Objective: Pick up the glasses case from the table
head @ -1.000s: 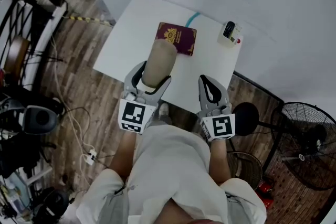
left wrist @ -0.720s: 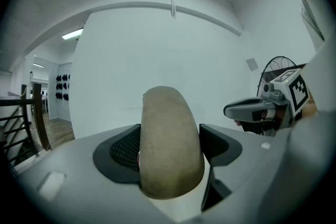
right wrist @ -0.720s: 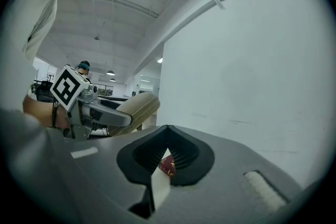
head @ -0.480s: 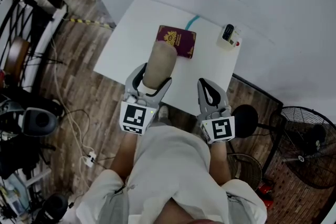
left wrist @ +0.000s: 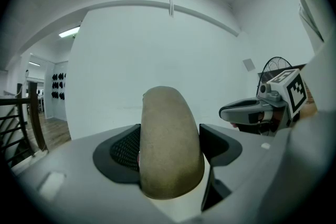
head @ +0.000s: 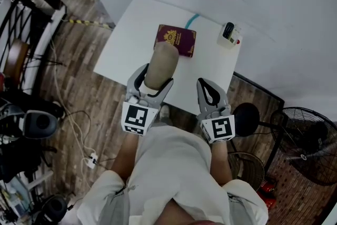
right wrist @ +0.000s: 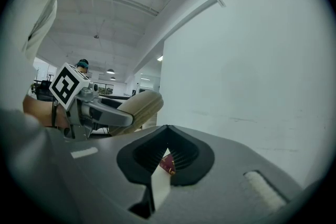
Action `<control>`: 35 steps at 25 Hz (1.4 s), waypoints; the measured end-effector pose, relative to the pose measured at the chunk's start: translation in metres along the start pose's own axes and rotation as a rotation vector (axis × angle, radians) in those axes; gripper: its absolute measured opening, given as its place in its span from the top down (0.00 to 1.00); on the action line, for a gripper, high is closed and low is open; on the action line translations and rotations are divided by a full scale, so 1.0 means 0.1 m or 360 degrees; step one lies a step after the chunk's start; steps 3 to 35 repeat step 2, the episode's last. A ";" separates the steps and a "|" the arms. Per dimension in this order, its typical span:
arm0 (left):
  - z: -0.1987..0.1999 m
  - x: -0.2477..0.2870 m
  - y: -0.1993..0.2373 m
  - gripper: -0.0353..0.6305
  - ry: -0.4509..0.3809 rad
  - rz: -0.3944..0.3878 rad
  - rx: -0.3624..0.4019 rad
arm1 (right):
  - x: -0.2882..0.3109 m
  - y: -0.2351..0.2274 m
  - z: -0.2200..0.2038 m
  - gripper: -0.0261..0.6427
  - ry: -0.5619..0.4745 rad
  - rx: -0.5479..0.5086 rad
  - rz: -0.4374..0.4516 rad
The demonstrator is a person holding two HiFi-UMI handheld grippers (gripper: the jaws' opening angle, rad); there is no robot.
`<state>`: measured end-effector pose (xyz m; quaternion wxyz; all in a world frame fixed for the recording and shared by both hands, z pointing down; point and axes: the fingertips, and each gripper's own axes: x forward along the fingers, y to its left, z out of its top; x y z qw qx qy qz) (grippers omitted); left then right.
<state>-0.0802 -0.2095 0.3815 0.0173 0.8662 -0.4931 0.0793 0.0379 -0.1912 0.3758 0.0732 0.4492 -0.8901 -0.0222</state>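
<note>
Glasses case [head: 160, 62], tan and oblong, is gripped at its near end between the jaws of the left gripper [head: 153, 80], which are closed against its two sides. Its long axis is carried along the line of the jaws, and its rounded free end is pointed away from the person, toward the far edge of the white table [head: 129, 39]. In the head view the case is seen over the table's near half, with its tip overlapping the near edge of a dark red passport [head: 176, 40] that is laid flat near the middle. The right gripper [head: 206, 85] is held beside the left one at the table's near edge, with its jaws pressed together on nothing. A small white box [head: 230, 34] is placed by the far right corner
</note>
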 end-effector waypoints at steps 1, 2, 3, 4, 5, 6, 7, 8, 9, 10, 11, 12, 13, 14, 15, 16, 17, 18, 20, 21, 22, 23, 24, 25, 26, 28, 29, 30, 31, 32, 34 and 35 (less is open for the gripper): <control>-0.01 0.01 0.00 0.39 0.0002 -0.0003 0.0000 | 0.01 0.00 0.00 0.96 -0.0007 0.0002 0.0002; -0.02 0.01 -0.01 0.39 0.0004 -0.0006 -0.0001 | 0.02 0.01 0.01 0.96 -0.0018 0.0004 0.0003; -0.02 0.01 -0.01 0.39 0.0004 -0.0006 -0.0001 | 0.02 0.01 0.01 0.96 -0.0018 0.0004 0.0003; -0.02 0.01 -0.01 0.39 0.0004 -0.0006 -0.0001 | 0.02 0.01 0.01 0.96 -0.0018 0.0004 0.0003; -0.02 0.01 -0.01 0.39 0.0004 -0.0006 -0.0001 | 0.02 0.01 0.01 0.96 -0.0018 0.0004 0.0003; -0.02 0.01 -0.01 0.39 0.0004 -0.0006 -0.0001 | 0.02 0.01 0.01 0.96 -0.0018 0.0004 0.0003; -0.02 0.01 -0.01 0.39 0.0004 -0.0006 -0.0001 | 0.02 0.01 0.01 0.96 -0.0018 0.0004 0.0003; -0.02 0.01 -0.01 0.39 0.0004 -0.0006 -0.0001 | 0.02 0.01 0.01 0.96 -0.0018 0.0004 0.0003; -0.02 0.01 -0.01 0.39 0.0004 -0.0006 -0.0001 | 0.02 0.01 0.01 0.96 -0.0018 0.0004 0.0003; -0.02 0.01 -0.01 0.39 0.0004 -0.0006 -0.0001 | 0.02 0.01 0.01 0.96 -0.0018 0.0004 0.0003; -0.02 0.01 -0.01 0.39 0.0004 -0.0006 -0.0001 | 0.02 0.01 0.01 0.96 -0.0018 0.0004 0.0003; -0.02 0.01 -0.01 0.39 0.0004 -0.0006 -0.0001 | 0.02 0.01 0.01 0.96 -0.0018 0.0004 0.0003; -0.02 0.01 -0.01 0.39 0.0004 -0.0006 -0.0001 | 0.02 0.01 0.01 0.96 -0.0018 0.0004 0.0003; -0.02 0.01 -0.01 0.39 0.0004 -0.0006 -0.0001 | 0.02 0.01 0.01 0.96 -0.0018 0.0004 0.0003; -0.02 0.01 -0.01 0.39 0.0004 -0.0006 -0.0001 | 0.02 0.01 0.01 0.96 -0.0018 0.0004 0.0003; -0.02 0.01 -0.01 0.39 0.0004 -0.0006 -0.0001 | 0.02 0.01 0.01 0.96 -0.0018 0.0004 0.0003; -0.02 0.01 -0.01 0.39 0.0004 -0.0006 -0.0001 | 0.02 0.01 0.01 0.96 -0.0018 0.0004 0.0003; -0.02 0.01 -0.01 0.39 0.0004 -0.0006 -0.0001 | 0.02 0.01 0.01 0.96 -0.0018 0.0004 0.0003; -0.02 0.01 -0.01 0.39 0.0004 -0.0006 -0.0001 | 0.02 0.01 0.01 0.96 -0.0018 0.0004 0.0003; -0.02 0.01 -0.01 0.39 0.0004 -0.0006 -0.0001 | 0.02 0.01 0.01 0.96 -0.0018 0.0004 0.0003; -0.02 0.01 -0.01 0.39 0.0004 -0.0006 -0.0001 | 0.02 0.01 0.01 0.96 -0.0018 0.0004 0.0003; -0.02 0.01 -0.01 0.39 0.0004 -0.0006 -0.0001 | 0.02 0.01 0.01 0.96 -0.0018 0.0004 0.0003; -0.02 0.01 -0.01 0.39 0.0004 -0.0006 -0.0001 | 0.02 0.01 0.01 0.96 -0.0018 0.0004 0.0003; -0.02 0.01 -0.01 0.39 0.0004 -0.0006 -0.0001 | 0.02 0.01 0.01 0.96 -0.0018 0.0004 0.0003; -0.02 0.01 -0.01 0.39 0.0004 -0.0006 -0.0001 | 0.02 0.01 0.01 0.96 -0.0018 0.0004 0.0003; -0.02 0.01 -0.01 0.39 0.0004 -0.0006 -0.0001 | 0.02 0.01 0.01 0.96 -0.0018 0.0004 0.0003; -0.02 0.01 -0.01 0.39 0.0004 -0.0006 -0.0001 | 0.02 0.01 0.01 0.96 -0.0018 0.0004 0.0003; -0.02 0.01 -0.01 0.39 0.0004 -0.0006 -0.0001 | 0.02 0.01 0.01 0.96 -0.0018 0.0004 0.0003; -0.02 0.01 -0.01 0.39 0.0004 -0.0006 -0.0001 | 0.02 0.01 0.01 0.96 -0.0018 0.0004 0.0003; -0.02 0.01 -0.01 0.39 0.0004 -0.0006 -0.0001 | 0.02 0.01 0.01 0.96 -0.0018 0.0004 0.0003; -0.02 0.01 -0.01 0.39 0.0004 -0.0006 -0.0001 | 0.02 0.01 0.01 0.96 -0.0018 0.0004 0.0003; -0.02 0.01 -0.01 0.39 0.0004 -0.0006 -0.0001 | 0.02 0.01 0.01 0.96 -0.0018 0.0004 0.0003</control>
